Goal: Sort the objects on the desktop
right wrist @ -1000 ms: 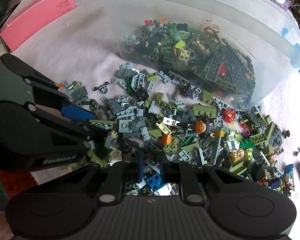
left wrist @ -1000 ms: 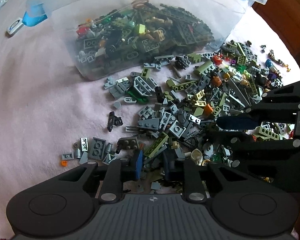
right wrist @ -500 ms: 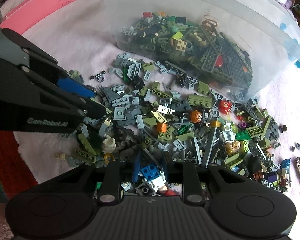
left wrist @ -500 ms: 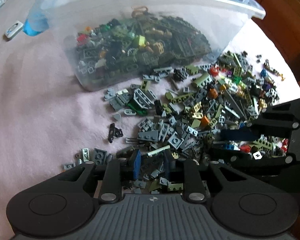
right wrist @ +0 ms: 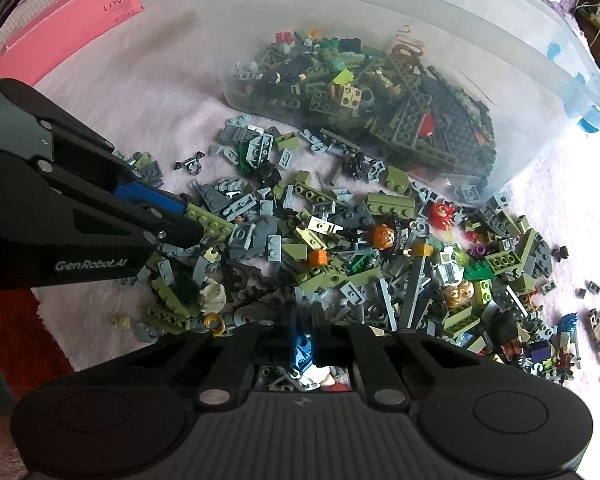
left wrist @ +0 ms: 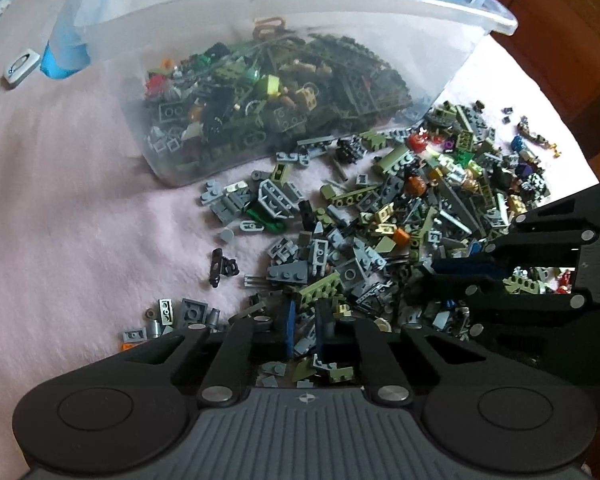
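Loose brick pile (left wrist: pixel 396 220) on pink cloth (left wrist: pixel 80 220), beside the clear bin (left wrist: pixel 260 92).

Left gripper (left wrist: pixel 305 326): fingers narrow, olive plate (right wrist: pixel 210 220) at their tips; held or not, cannot tell. Right gripper (right wrist: pixel 304 340): narrow gap, blue brick (right wrist: pixel 302 350) between; grip unclear.

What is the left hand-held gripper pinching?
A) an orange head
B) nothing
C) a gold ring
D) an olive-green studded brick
D: in the right wrist view, the left hand-held gripper is closed on an olive-green studded brick sticking out from its tip above the pile.
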Available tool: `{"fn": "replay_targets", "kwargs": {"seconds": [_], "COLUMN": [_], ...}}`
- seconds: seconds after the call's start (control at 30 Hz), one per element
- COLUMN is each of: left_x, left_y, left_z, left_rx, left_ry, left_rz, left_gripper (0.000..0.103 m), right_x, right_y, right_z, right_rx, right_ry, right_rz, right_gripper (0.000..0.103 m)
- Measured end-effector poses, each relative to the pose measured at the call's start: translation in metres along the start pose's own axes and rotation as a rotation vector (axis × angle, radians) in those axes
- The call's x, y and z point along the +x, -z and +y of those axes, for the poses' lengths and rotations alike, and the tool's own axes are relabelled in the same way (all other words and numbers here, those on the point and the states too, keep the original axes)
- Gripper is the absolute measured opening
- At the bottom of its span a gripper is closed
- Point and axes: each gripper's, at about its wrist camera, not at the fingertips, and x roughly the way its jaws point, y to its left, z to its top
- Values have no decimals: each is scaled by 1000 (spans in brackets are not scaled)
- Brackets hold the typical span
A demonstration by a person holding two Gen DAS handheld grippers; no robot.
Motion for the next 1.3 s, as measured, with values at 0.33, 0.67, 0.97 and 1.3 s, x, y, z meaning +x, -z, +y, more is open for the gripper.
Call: {"fn": "replay_targets", "kwargs": {"seconds": [0.33, 0.67, 0.97, 1.3], "left_x": [-10, 14, -5, -46], "left_y": [-2, -3, 0, -11], "left_z": [-6, -11, -11, -15], "left_rx": [0, 34, 14, 18], "left_ry": [21, 55, 39, 37], "left_rz": [-18, 20, -13, -59], "left_gripper": [9, 13, 6, 6], "right_x": [-15, -10, -7, -38], "right_y": [3, 4, 6, -3], "right_z": [-2, -2, 0, -8], "right_rx": [36, 57, 55, 112], "right_ry": [-6, -8, 3, -25], "right_rz": [-25, -15, 0, -32], "right_gripper": [5, 5, 5, 5]}}
